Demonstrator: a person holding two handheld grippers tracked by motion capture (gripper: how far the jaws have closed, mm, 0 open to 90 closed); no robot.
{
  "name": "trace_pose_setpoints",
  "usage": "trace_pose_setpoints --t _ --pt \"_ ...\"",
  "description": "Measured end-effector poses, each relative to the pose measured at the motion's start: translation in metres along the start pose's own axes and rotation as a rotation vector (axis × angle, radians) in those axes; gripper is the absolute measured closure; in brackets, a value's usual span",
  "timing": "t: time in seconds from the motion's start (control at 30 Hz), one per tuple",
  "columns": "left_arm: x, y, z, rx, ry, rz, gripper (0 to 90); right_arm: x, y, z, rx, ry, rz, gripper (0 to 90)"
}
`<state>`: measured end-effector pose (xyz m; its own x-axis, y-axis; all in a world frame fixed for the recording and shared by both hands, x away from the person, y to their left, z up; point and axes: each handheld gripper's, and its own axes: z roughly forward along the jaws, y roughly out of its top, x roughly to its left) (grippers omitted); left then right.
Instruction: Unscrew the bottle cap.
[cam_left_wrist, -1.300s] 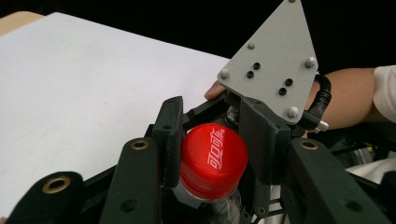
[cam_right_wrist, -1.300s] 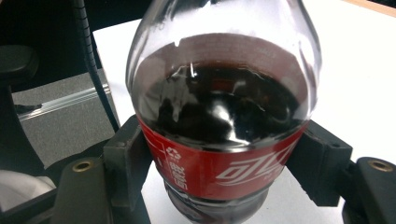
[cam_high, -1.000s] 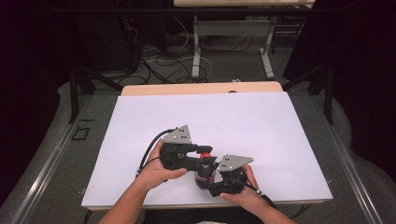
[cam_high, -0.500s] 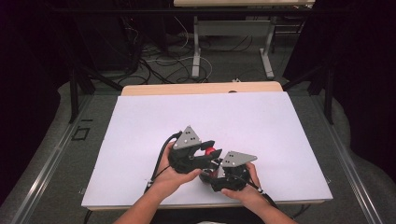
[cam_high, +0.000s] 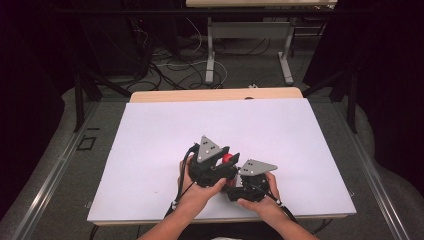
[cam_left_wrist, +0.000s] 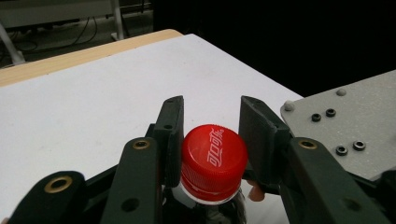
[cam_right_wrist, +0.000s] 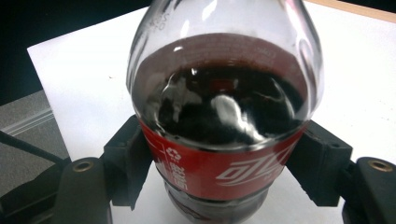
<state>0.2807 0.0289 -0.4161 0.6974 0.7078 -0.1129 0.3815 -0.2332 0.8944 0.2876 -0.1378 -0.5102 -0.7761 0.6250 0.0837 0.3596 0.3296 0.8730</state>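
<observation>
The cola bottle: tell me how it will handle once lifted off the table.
The cola bottle looks well filled with dark liquid, so probably heavy for its size. Its clear, glossy wall may be slippery, though the right gripper clamps the label band. With the left gripper shut on the red cap, tipping seems unlikely.

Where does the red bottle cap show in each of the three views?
High view: the red cap is a small spot low and centre, between the two grey plates.
Left gripper view: it sits low and centre, clamped between the left gripper jaws.
Right gripper view: the cap is out of frame; the bottle body is there, gripped at its red label.
Shared landmark: the white tabletop.
</observation>
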Motion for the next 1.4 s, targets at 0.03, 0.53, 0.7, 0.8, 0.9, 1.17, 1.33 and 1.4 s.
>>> trace_pose_setpoints --t 0.03,0.53,0.7,0.8,0.9,1.17,1.33,1.4 --pt "0.000 0.000 0.000 0.003 -0.012 0.004 61.6 0.000 0.000 0.000 -0.003 0.006 -0.008 28.8" --pt "0.043 0.020 -0.030 0.046 -0.397 0.111 36.3 0.008 0.002 0.000 -0.005 0.111 -0.042 28.8" --pt "0.053 0.017 -0.028 0.116 -0.544 0.183 36.5 0.014 0.003 0.000 -0.012 0.164 -0.082 28.8" --pt "0.057 0.014 -0.027 0.131 -0.574 0.200 40.4 0.017 0.003 0.000 -0.013 0.180 -0.108 28.8" --pt "0.060 0.012 -0.025 0.136 -0.569 0.198 45.2 0.018 0.003 0.001 0.005 0.192 -0.108 28.8" --pt "0.060 0.007 -0.023 0.154 -0.584 0.213 58.5 0.018 0.002 0.001 0.001 0.199 -0.121 28.9" --pt "0.056 0.006 -0.024 0.141 -0.557 0.226 61.3 0.018 0.002 0.002 -0.002 0.193 -0.108 28.8" --pt "0.054 0.006 -0.025 0.135 -0.538 0.232 61.5 0.018 0.002 0.002 0.001 0.189 -0.101 28.8"
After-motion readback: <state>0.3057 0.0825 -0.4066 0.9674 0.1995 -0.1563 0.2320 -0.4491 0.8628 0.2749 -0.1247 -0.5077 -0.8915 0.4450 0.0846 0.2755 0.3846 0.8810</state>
